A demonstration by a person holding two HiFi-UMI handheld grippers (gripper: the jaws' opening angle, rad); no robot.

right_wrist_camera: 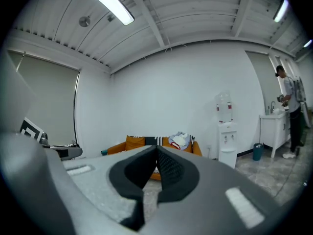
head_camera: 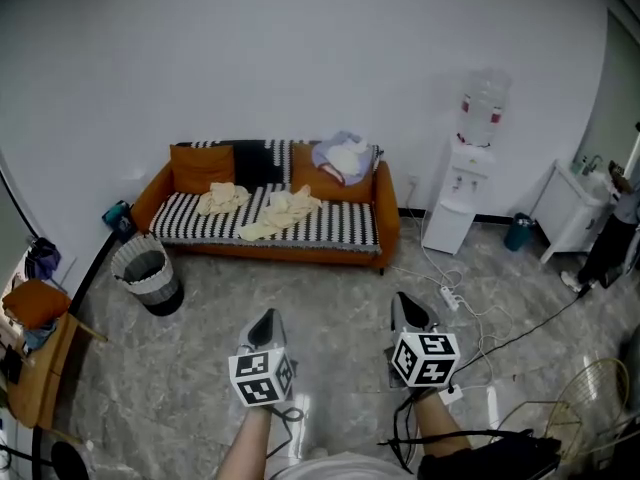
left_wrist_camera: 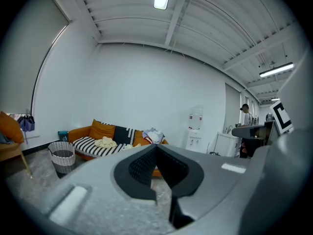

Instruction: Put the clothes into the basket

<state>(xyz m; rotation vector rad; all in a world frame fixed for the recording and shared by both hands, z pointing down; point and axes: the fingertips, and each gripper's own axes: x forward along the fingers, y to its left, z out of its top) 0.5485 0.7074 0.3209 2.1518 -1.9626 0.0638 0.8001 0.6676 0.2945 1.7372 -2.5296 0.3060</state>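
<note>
Clothes lie on an orange sofa with a striped cover: a cream piece at the left, another cream piece in the middle, and a blue-white bundle on the back rest at the right. A round woven basket stands on the floor left of the sofa. My left gripper and right gripper are held side by side well in front of the sofa, both shut and empty. The sofa and basket also show in the left gripper view.
A water dispenser stands right of the sofa. A power strip and cables trail over the grey floor at the right. A wooden chair with items is at the left edge; a white cabinet and a person at the right.
</note>
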